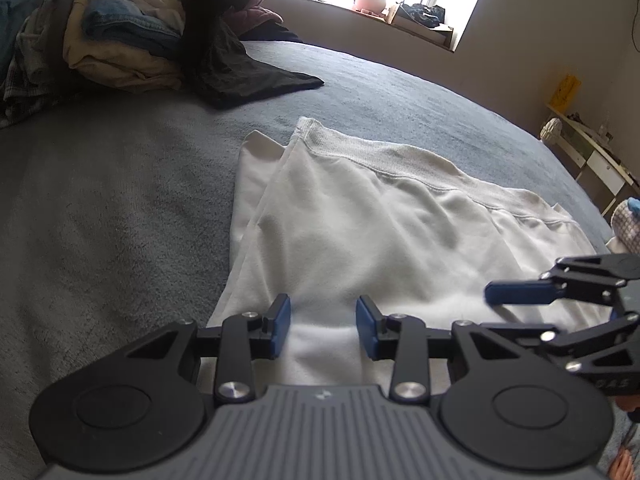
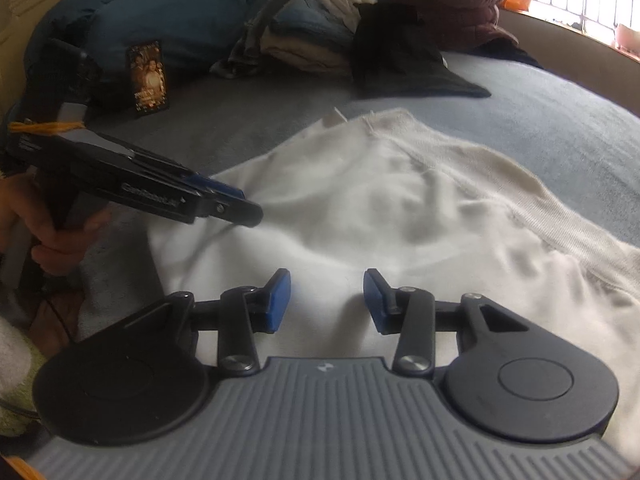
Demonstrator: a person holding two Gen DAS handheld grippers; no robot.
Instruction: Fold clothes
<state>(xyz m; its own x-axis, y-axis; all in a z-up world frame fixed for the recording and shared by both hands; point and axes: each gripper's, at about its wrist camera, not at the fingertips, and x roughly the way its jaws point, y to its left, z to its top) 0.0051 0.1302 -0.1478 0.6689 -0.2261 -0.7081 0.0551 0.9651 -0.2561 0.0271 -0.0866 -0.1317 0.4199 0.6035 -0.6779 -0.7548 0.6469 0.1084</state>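
Observation:
A white garment (image 1: 360,220) lies spread on the grey-blue bed (image 1: 120,220), its ribbed hem toward the far side. My left gripper (image 1: 323,326) stands open low over the garment's near left part, with white cloth showing in the gap between its blue pads. The right gripper (image 1: 560,308) reaches in from the right edge over the same cloth. In the right wrist view my right gripper (image 2: 326,300) is open above the garment (image 2: 400,208), nothing pinched. The left gripper (image 2: 240,206) points at the cloth's left edge, held by a hand (image 2: 60,232).
A pile of folded clothes (image 1: 120,40) and a dark garment (image 1: 240,72) lie at the far side of the bed. A person (image 2: 452,0) sits by the window. A blue duvet (image 2: 180,8) and a small printed box (image 2: 149,76) are at the far left. A low shelf (image 1: 592,148) stands to the right.

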